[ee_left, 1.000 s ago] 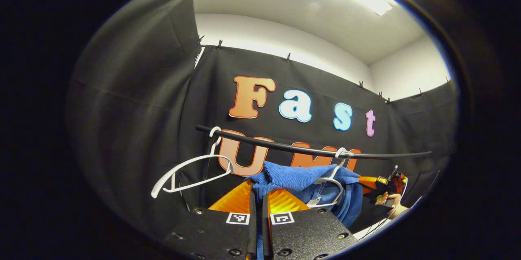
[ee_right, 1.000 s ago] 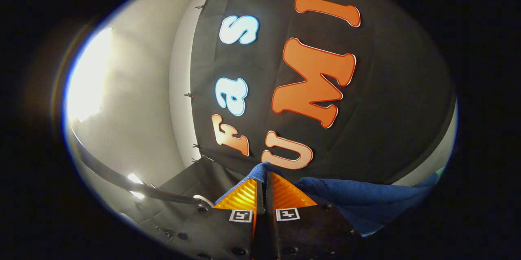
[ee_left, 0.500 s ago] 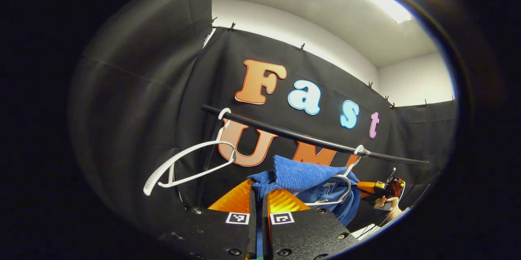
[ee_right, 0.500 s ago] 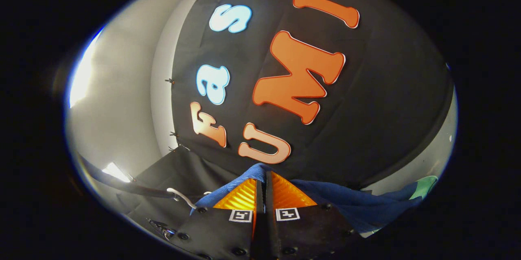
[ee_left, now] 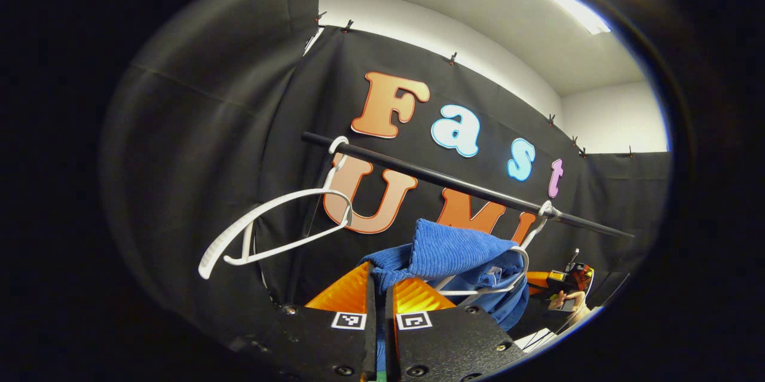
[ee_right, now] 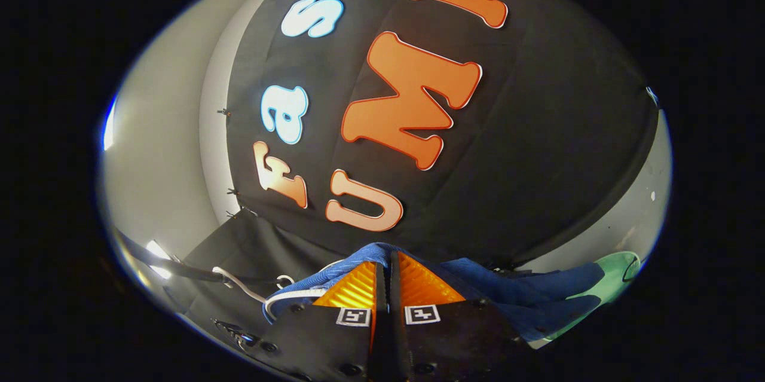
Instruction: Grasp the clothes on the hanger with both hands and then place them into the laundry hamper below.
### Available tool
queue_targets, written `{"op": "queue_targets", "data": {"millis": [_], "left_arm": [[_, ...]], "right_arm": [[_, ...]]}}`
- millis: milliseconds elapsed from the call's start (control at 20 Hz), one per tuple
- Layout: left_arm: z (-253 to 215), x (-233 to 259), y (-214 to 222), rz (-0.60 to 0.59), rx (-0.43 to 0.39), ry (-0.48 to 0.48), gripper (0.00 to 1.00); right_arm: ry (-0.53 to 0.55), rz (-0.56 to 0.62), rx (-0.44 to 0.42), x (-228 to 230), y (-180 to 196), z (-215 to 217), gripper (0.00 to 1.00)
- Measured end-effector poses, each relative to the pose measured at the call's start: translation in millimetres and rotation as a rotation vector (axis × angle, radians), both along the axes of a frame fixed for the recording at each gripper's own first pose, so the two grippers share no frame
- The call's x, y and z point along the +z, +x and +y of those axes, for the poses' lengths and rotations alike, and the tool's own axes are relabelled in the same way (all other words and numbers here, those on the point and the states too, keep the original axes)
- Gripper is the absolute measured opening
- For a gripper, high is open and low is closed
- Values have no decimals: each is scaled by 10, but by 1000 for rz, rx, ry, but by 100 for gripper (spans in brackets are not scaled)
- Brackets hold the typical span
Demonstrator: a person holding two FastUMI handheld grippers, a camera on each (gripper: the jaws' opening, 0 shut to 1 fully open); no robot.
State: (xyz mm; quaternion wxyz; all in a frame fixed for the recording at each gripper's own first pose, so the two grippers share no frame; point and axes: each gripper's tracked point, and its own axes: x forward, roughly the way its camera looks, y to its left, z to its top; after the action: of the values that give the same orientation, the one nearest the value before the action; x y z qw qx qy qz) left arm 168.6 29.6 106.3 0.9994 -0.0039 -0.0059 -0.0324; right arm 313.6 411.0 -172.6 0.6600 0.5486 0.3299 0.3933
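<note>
Pinching the blue cloth with both claws: your left gripper and right gripper each sit pressed together on a fold. The cloth spans between them, draped on the hanger under the rod; the green hamper lies lower, right gripper nearer, I judge.

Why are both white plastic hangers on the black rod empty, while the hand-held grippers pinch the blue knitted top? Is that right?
Not quite. Only the left white plastic hanger is empty. In the left gripper view the other white hanger, hooked on the black rod, is still tangled in the blue knitted top that the hand-held grippers pinch.
</note>
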Motion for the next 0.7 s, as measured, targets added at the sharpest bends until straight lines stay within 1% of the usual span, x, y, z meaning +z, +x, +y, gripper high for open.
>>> {"op": "queue_targets", "data": {"millis": [150,250,300,450,600,700], "left_arm": [[-85,189,-56,-27,-12,85,5],[-153,312,-74,-36,-33,131,5],[-192,349,-83,-34,-48,133,4],[-263,455,-66,-33,-90,133,5],[-240,502,-5,-31,-96,172,5],[-250,505,20,-23,-90,180,5]], "right_arm": [[-24,-92,-46,227,111,-118,7],[-7,-118,-45,424,123,-160,7],[11,-118,-44,488,159,-182,7],[46,-103,-40,565,219,-184,7],[43,-94,-31,533,258,-110,7],[43,-97,-28,567,292,-87,7]]}}
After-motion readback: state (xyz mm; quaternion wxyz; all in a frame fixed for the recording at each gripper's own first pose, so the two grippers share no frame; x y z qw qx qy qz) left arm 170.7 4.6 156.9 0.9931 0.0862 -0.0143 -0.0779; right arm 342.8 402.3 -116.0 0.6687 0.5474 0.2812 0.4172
